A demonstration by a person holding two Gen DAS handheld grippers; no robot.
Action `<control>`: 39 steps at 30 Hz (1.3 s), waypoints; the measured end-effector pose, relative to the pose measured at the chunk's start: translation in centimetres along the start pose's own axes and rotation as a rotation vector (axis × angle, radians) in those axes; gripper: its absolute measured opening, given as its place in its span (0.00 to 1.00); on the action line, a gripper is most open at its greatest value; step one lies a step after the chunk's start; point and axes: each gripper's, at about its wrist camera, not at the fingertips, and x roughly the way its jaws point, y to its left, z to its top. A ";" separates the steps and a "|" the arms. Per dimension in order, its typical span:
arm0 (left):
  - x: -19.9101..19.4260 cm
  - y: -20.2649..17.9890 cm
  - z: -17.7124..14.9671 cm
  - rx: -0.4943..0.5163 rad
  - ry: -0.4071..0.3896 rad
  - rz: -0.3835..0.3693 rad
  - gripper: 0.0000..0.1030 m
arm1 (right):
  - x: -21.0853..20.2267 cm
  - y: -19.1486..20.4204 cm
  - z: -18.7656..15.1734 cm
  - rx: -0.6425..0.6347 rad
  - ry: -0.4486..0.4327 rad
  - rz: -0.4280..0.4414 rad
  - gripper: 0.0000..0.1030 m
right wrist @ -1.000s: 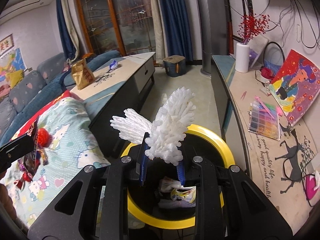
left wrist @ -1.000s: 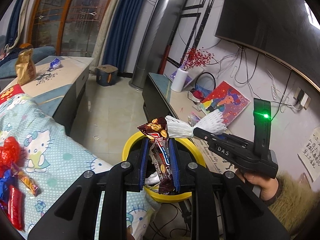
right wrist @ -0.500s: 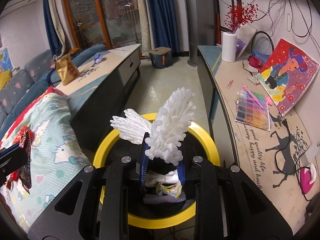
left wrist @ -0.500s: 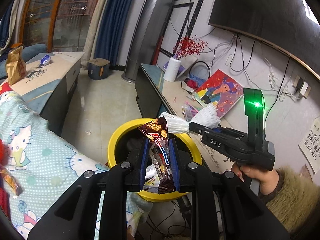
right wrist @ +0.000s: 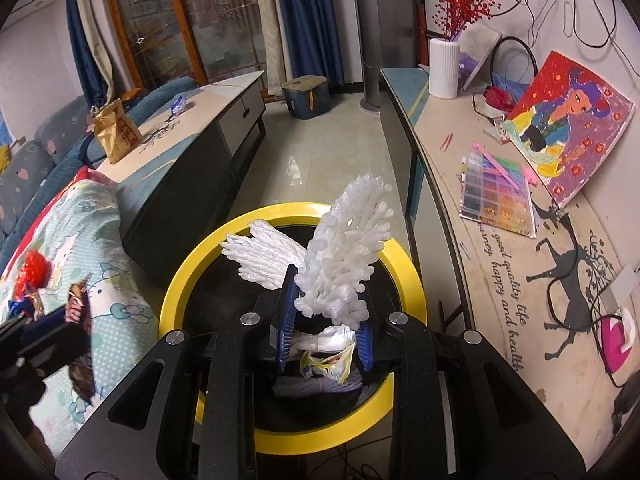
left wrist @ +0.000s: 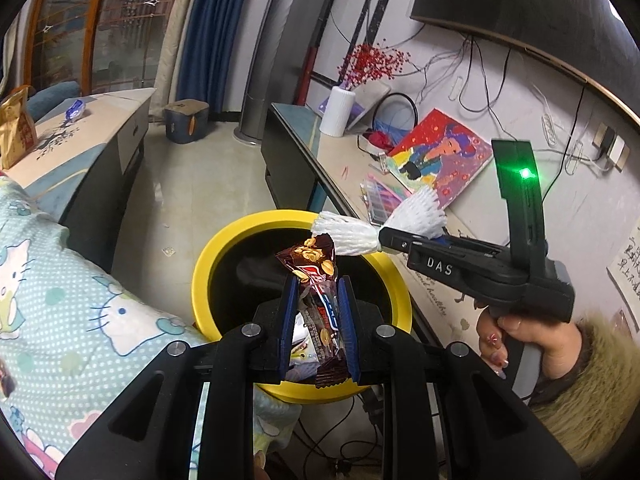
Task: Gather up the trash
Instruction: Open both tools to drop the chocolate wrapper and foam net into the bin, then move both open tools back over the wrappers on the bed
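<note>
Now both tongs hang over the yellow-rimmed bin (right wrist: 404, 264). The left tongs (left wrist: 318, 312) pinch a brown snack wrapper (left wrist: 316, 280) at mid-length; it looks light, crinkly and slippery, so a middle grip suits it. The right tongs (right wrist: 326, 320), nearly closed, clamp a white foam fruit net (right wrist: 340, 256) at its waist; it seems soft, springy and nearly weightless.

one bin (left wrist: 248, 236), one wrapper (left wrist: 320, 280), one foam net (right wrist: 344, 256)

Yellow-rimmed black bin (right wrist: 404, 264), white foam net (right wrist: 344, 256), brown snack wrapper (left wrist: 318, 288)
</note>
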 end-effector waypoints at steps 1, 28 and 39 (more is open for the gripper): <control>0.3 -0.1 0.0 0.003 0.005 0.000 0.20 | 0.0 -0.1 0.0 0.003 0.001 0.000 0.20; -2.5 1.4 -0.3 -0.017 -0.039 0.215 0.94 | -1.7 1.9 0.4 0.028 -0.039 0.017 0.66; -7.7 5.2 -1.5 -0.118 -0.111 0.325 0.94 | -3.0 6.4 -0.2 -0.046 -0.045 0.108 0.66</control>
